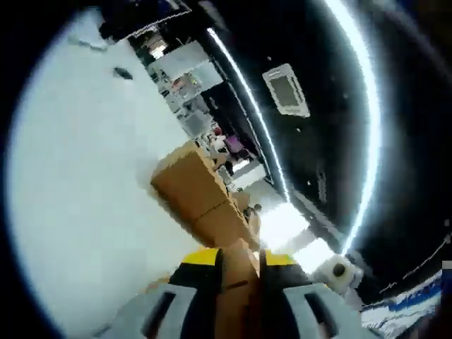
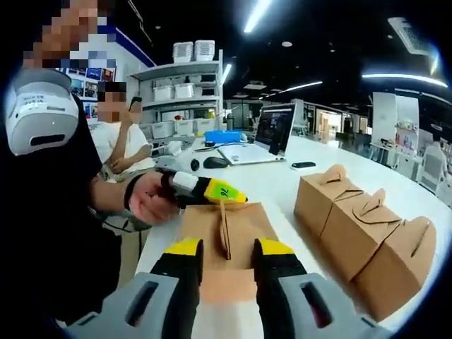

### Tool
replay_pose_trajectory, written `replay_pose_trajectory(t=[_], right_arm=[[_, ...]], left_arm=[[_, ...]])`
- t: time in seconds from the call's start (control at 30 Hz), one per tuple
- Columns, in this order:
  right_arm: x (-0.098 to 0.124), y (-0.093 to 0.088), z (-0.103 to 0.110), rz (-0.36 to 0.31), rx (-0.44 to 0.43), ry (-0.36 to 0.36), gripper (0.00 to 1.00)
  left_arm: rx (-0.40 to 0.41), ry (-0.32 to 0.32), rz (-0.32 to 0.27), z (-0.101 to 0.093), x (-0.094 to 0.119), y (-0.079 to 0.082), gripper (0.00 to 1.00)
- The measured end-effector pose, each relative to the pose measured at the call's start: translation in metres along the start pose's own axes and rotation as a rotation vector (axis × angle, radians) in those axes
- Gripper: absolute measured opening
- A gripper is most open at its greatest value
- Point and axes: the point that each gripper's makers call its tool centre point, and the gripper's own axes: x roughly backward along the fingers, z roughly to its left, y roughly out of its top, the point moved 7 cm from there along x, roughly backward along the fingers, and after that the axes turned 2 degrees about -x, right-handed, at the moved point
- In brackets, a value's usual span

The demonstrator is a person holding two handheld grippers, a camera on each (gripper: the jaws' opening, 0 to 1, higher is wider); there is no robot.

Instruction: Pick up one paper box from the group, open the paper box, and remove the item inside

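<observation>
A brown paper box (image 2: 226, 219) with an upright handle fin lies just ahead of my right gripper (image 2: 227, 248). Its yellow-tipped jaws stand apart on either side of the fin without pinching it. From the left a hand brings in my left gripper (image 2: 215, 191), shut on the box's far edge. In the left gripper view, the left gripper (image 1: 241, 260) clamps a strip of that paper box (image 1: 239, 272) between its jaws. The group of brown boxes (image 2: 360, 226) stands in a row on the white table (image 2: 282, 187), to the right; the same boxes (image 1: 201, 194) lie beyond the left jaws.
A laptop (image 2: 265, 138), a mouse (image 2: 215, 162) and a phone (image 2: 304, 164) lie on the far part of the table. A person (image 2: 123, 152) sits at its left end. Shelves with bins (image 2: 187, 78) stand behind. A small dark object (image 1: 122, 72) lies on the table.
</observation>
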Motion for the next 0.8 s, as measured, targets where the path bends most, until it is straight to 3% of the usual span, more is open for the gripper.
replay_pose_trajectory(t=[0.03, 0.1, 0.17, 0.2, 0.23, 0.27, 0.37, 0.4, 0.43, 0.5, 0.57, 0.63, 0.7, 0.8], right_arm=[[0.0, 0.0, 0.0, -0.003, -0.001, -0.001, 0.3], [0.0, 0.0, 0.0, -0.008, -0.002, -0.003, 0.3], [0.0, 0.0, 0.001, -0.013, -0.004, -0.005, 0.3], [0.0, 0.0, 0.001, -0.015, -0.005, -0.006, 0.31], [0.0, 0.0, 0.001, -0.016, -0.005, -0.005, 0.31], [0.0, 0.0, 0.001, -0.017, -0.006, -0.003, 0.31], [0.0, 0.0, 0.002, -0.019, -0.009, 0.01, 0.34], [0.0, 0.0, 0.003, -0.018, -0.01, 0.017, 0.35], [0.0, 0.0, 0.003, -0.019, -0.011, 0.019, 0.35], [0.001, 0.0, 0.002, -0.019, -0.013, 0.024, 0.35], [0.001, 0.0, 0.002, -0.018, -0.014, 0.028, 0.35], [0.001, 0.0, 0.002, -0.018, -0.016, 0.036, 0.36], [0.002, 0.001, 0.003, -0.025, -0.023, 0.05, 0.38], [0.002, 0.0, 0.004, -0.046, -0.034, 0.055, 0.41]], left_arm=[[0.114, -0.034, -0.004, 0.002, 0.001, -0.004, 0.21], [0.21, -0.031, 0.007, 0.006, 0.005, -0.008, 0.17], [0.07, 0.044, -0.007, 0.011, 0.008, -0.01, 0.04], [0.01, 0.094, 0.0, 0.013, 0.009, -0.016, 0.06], [0.013, 0.055, -0.007, 0.006, 0.006, -0.004, 0.04], [0.008, 0.048, -0.008, 0.005, 0.006, -0.004, 0.04], [-0.092, 0.023, -0.04, -0.007, 0.007, 0.008, 0.23], [-0.164, 0.005, -0.058, -0.016, 0.004, 0.014, 0.3], [-0.295, 0.025, -0.042, -0.021, 0.001, 0.02, 0.32], [-0.543, 0.129, 0.032, -0.027, -0.004, 0.02, 0.29], [-0.755, 0.202, 0.062, -0.026, -0.01, 0.025, 0.25], [-0.901, 0.255, 0.077, -0.023, -0.014, 0.028, 0.17], [-0.9, 0.236, 0.113, -0.019, -0.018, 0.023, 0.17], [-0.808, 0.129, 0.07, -0.028, -0.019, 0.02, 0.2]])
